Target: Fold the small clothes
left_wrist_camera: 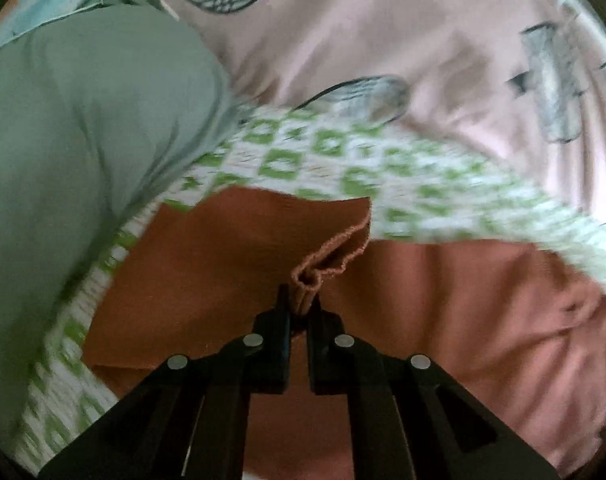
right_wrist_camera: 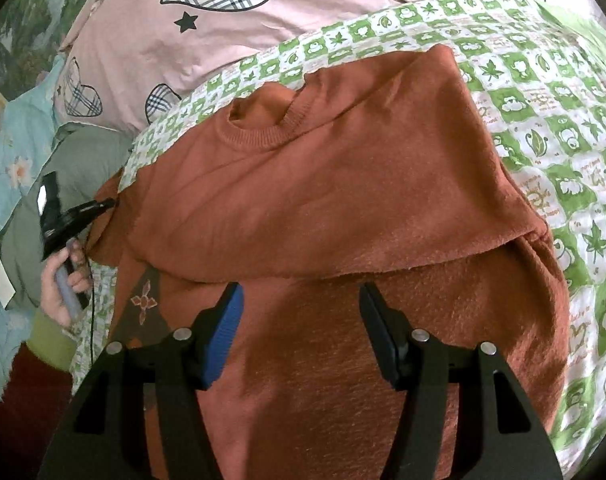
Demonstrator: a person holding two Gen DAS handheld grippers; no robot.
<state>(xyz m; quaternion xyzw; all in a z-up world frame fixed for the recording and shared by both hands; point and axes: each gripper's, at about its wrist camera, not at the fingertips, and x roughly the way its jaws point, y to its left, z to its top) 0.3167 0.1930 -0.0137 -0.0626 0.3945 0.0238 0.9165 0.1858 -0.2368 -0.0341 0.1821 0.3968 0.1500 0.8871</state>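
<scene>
Left gripper (left_wrist_camera: 299, 304) clamps blurred sweater (right_wrist_camera: 343, 208) cuff; right gripper (right_wrist_camera: 301, 312) jaws apart, empty.

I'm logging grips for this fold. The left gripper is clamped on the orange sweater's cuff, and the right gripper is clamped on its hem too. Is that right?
Not quite. The left gripper is clamped on the orange sweater, but the right gripper is open above it, with nothing between its fingers, as the right wrist view shows.

A bed is carrying everything, and a green-and-white checked sheet (right_wrist_camera: 563, 128) is lying spread over it. A rust-orange sweater (right_wrist_camera: 343, 208) is lying on that sheet, partly folded over itself. A pink cover (right_wrist_camera: 143, 52) printed with plaid hearts is lying beyond the sheet.
</scene>
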